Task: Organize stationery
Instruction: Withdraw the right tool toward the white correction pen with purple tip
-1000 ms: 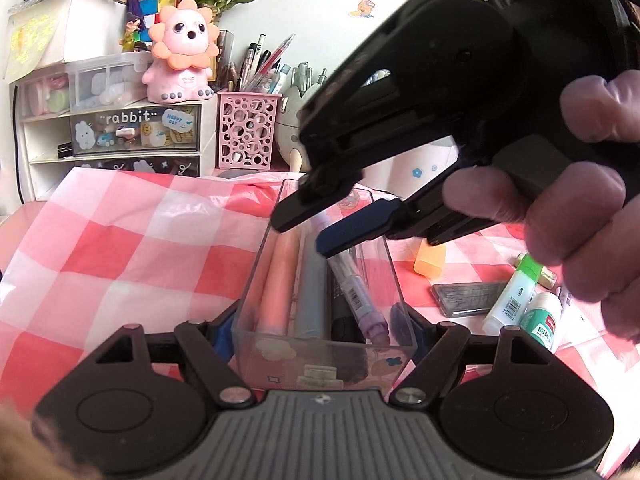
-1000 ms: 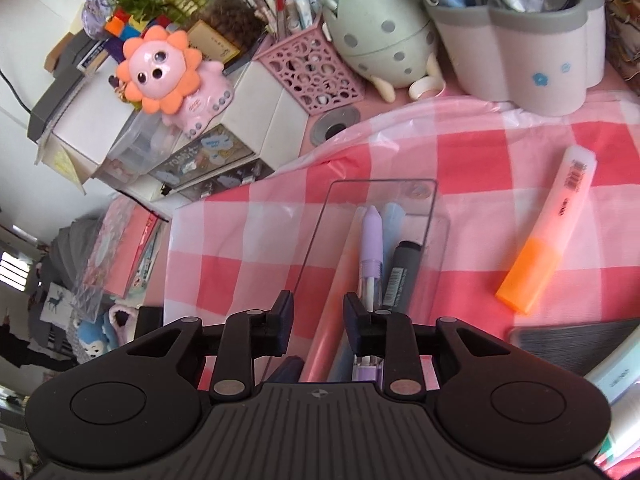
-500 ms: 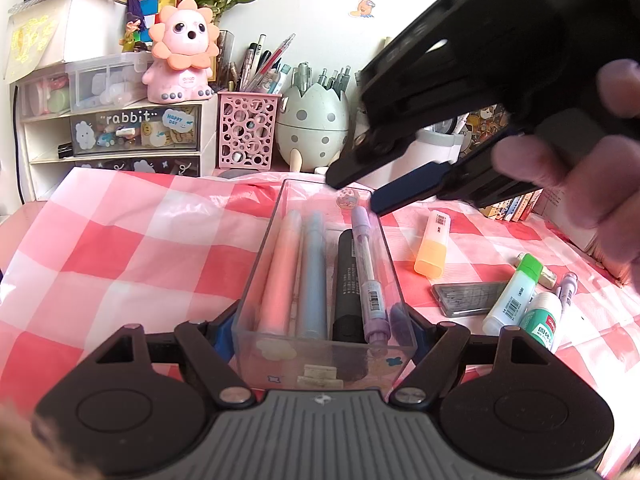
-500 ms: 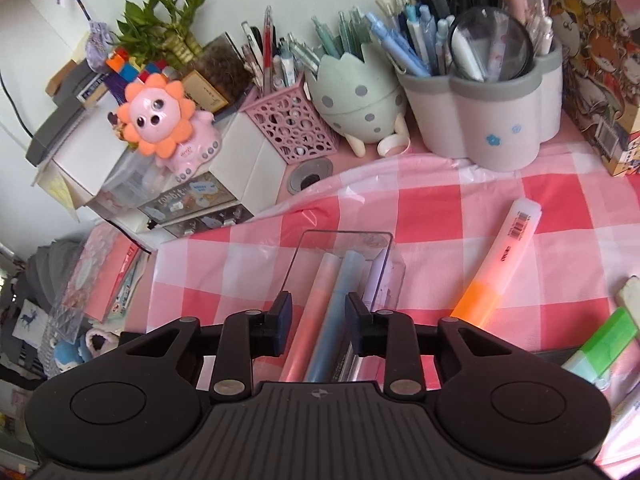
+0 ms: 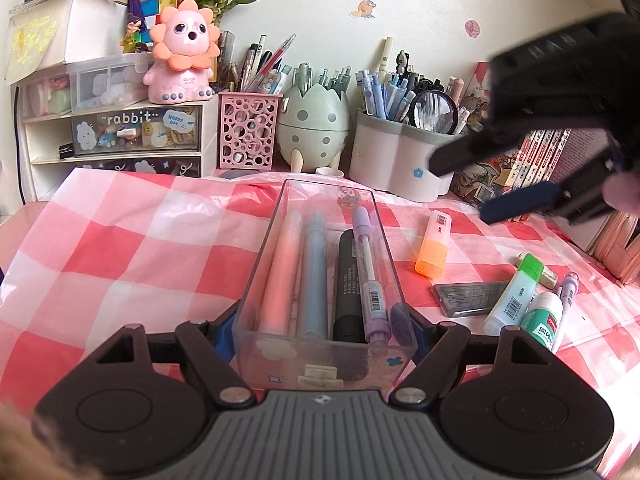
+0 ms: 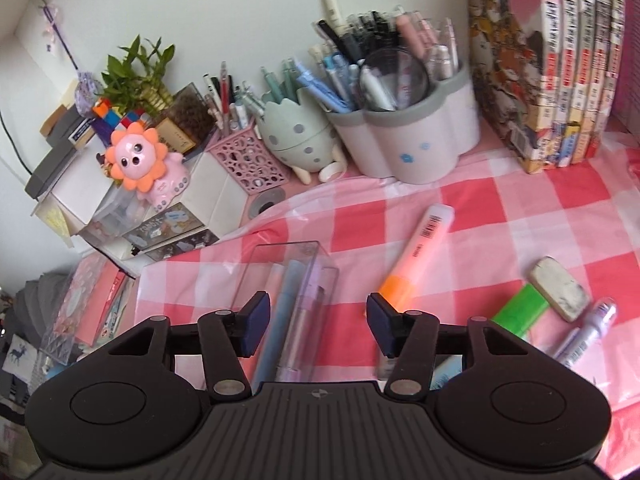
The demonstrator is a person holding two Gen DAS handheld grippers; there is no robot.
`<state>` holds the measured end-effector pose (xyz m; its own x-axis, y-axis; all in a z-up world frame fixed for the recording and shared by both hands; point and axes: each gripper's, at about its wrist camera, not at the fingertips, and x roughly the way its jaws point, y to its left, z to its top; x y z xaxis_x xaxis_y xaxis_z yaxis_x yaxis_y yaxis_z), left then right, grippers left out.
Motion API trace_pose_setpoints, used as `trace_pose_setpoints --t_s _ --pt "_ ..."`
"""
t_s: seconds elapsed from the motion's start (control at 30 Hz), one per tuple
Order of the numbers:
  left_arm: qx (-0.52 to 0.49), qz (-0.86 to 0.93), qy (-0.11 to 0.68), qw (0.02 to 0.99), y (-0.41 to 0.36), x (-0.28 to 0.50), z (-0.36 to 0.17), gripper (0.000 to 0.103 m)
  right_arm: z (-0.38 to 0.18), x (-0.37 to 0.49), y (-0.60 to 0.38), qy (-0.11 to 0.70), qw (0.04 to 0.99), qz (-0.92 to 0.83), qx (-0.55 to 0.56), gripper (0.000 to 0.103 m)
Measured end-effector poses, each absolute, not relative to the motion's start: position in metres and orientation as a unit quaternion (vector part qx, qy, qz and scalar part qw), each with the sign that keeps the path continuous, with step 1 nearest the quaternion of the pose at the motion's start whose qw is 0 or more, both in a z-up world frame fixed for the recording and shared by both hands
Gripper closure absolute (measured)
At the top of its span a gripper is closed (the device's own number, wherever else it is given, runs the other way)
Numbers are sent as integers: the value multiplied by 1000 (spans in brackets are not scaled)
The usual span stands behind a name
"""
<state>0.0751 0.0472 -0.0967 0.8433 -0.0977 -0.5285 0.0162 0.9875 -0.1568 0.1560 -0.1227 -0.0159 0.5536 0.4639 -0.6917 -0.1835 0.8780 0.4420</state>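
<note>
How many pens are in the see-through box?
4, side by side in the clear box: a pink pen leftmost, a blue pen, a black marker, then a purple pen on the right. Nothing looks hidden underneath.

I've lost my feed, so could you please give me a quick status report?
Left tongs shut on the clear pen tray. Right tongs empty, jaws just opening. Orange highlighter loose on the cloth, nothing blocking it.

A red, pink and white checked tablecloth [image 5: 140, 240] is seen under a clear box [image 5: 256, 280]. Inside the box, pink, blue, black and lilac pens are laid. Right of the box, an orange-capped highlighter [image 5: 434, 242] and a green-capped one [image 5: 516, 292] are seen.
</note>
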Motion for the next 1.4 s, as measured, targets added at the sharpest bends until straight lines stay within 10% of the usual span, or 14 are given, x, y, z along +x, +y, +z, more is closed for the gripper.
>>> trace_pose_setpoints --t_s 1.4 --pt "-73 -30 280 957 50 74 -95 51 -54 111 -222 407 896 6 180 35"
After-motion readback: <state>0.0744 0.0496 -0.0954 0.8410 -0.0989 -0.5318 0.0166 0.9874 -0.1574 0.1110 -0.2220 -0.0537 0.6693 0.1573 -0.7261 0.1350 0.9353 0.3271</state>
